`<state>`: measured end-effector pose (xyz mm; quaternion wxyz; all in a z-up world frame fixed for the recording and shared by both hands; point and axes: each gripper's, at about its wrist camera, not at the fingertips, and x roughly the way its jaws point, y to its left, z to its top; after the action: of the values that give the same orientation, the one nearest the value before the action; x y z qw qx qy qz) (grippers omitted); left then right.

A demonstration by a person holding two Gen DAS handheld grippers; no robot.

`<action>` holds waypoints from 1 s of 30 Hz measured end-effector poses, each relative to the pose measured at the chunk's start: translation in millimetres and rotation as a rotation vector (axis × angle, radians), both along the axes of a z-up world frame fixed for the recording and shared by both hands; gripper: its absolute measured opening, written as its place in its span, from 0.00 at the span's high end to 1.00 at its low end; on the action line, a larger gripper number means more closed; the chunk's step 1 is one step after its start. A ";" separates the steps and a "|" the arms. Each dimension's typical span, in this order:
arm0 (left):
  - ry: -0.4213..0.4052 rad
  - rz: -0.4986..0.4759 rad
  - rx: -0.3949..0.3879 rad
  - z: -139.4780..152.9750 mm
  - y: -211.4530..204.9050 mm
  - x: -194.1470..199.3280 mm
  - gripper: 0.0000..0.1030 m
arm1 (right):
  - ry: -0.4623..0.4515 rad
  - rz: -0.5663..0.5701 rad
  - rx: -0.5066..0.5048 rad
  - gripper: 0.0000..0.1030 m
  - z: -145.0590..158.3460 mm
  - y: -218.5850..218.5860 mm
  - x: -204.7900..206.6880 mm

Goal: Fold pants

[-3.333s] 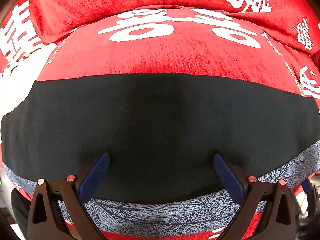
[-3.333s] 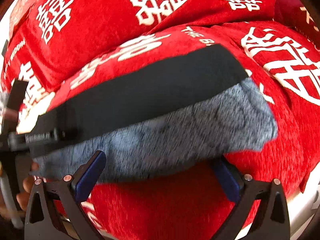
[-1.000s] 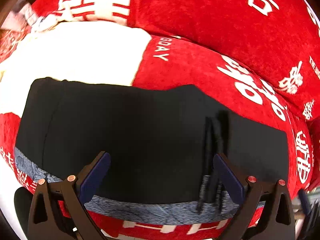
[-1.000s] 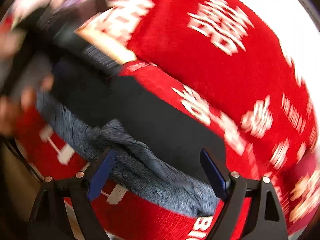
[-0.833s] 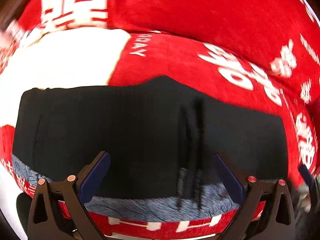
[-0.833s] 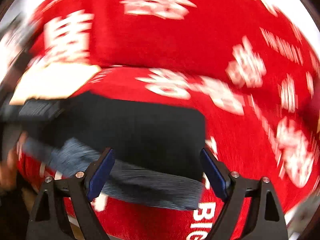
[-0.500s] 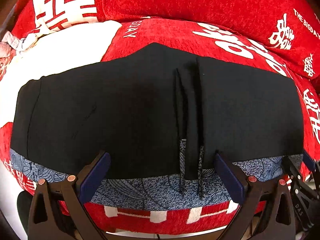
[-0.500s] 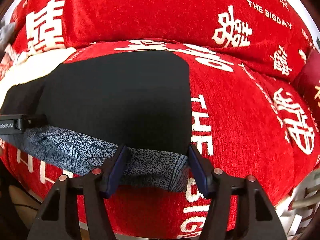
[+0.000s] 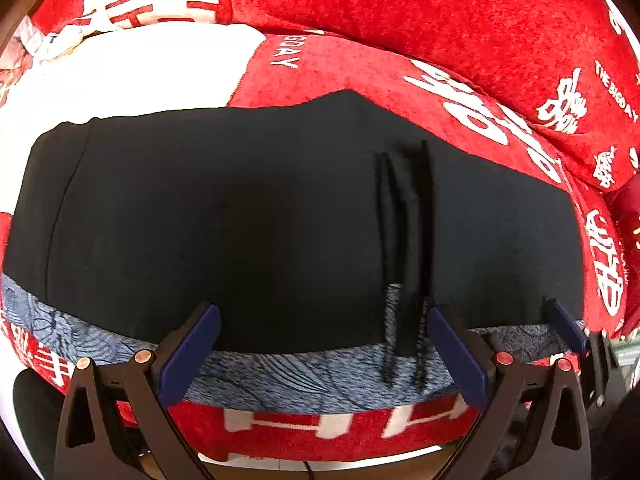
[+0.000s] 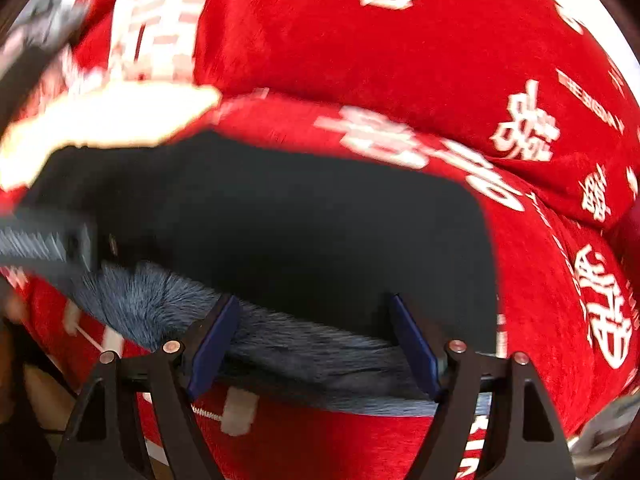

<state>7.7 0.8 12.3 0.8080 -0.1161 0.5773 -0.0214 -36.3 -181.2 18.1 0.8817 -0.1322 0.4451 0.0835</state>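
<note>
The pants (image 9: 240, 216) lie flat across a red cushion: a wide black panel with a blue-grey patterned strip (image 9: 280, 372) along the near edge and black drawstrings (image 9: 404, 280) right of centre. My left gripper (image 9: 324, 348) is open and empty, fingers spread over the near edge. My right gripper (image 10: 316, 340) is open at the pants' (image 10: 320, 232) right end, its fingers on either side of the blue-grey edge (image 10: 304, 344), which is blurred. Its blue finger also shows at the right of the left wrist view (image 9: 564, 324).
The red sofa cushion (image 9: 360, 72) with white characters carries the pants; back cushions (image 10: 360, 40) rise behind. A white patch of cover (image 9: 140, 76) lies at the far left. The seat's front edge (image 9: 320, 436) drops off just below the pants.
The right gripper has opened wider and shifted along the blue-grey edge, with motion blur. The left view has pulled back slightly; the pants look unchanged in shape.
</note>
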 end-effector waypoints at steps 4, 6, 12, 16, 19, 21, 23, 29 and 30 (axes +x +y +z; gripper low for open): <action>0.005 0.038 0.015 0.9 11.0 1.1 0.00 | -0.044 0.043 -0.008 0.22 9.5 6.9 -10.5; 0.003 0.056 -0.006 3.1 16.6 0.4 0.00 | -0.043 0.003 -0.006 0.22 8.7 1.7 -10.3; -0.021 0.050 0.024 10.6 13.9 -2.7 0.00 | 0.009 0.086 0.033 0.22 0.1 20.5 -17.3; -0.034 0.027 0.040 14.7 5.4 -8.2 0.00 | 0.010 0.048 0.114 0.22 13.5 -6.5 -18.1; -0.034 -0.018 0.063 11.5 -11.4 -11.0 0.00 | 0.027 -0.053 0.216 0.21 16.4 -52.0 -15.4; -0.028 -0.043 0.102 5.3 -22.8 -11.0 0.00 | 0.068 -0.098 0.238 0.21 7.3 -78.2 -14.5; -0.026 -0.045 0.101 2.2 -25.8 -9.9 0.00 | 0.082 -0.108 0.266 0.21 3.3 -90.7 -18.3; -0.007 -0.016 0.089 -1.6 -17.0 -8.5 0.00 | 0.047 -0.077 0.250 0.21 22.1 -94.0 -23.4; 0.006 -0.017 0.115 -4.0 -17.3 -6.9 0.00 | 0.026 -0.079 0.251 0.20 28.2 -94.4 -18.0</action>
<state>0.8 -16.5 8.3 0.8114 -0.0644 0.5809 0.0052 -54.3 -275.6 46.3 0.8881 -0.0022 0.4474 0.1055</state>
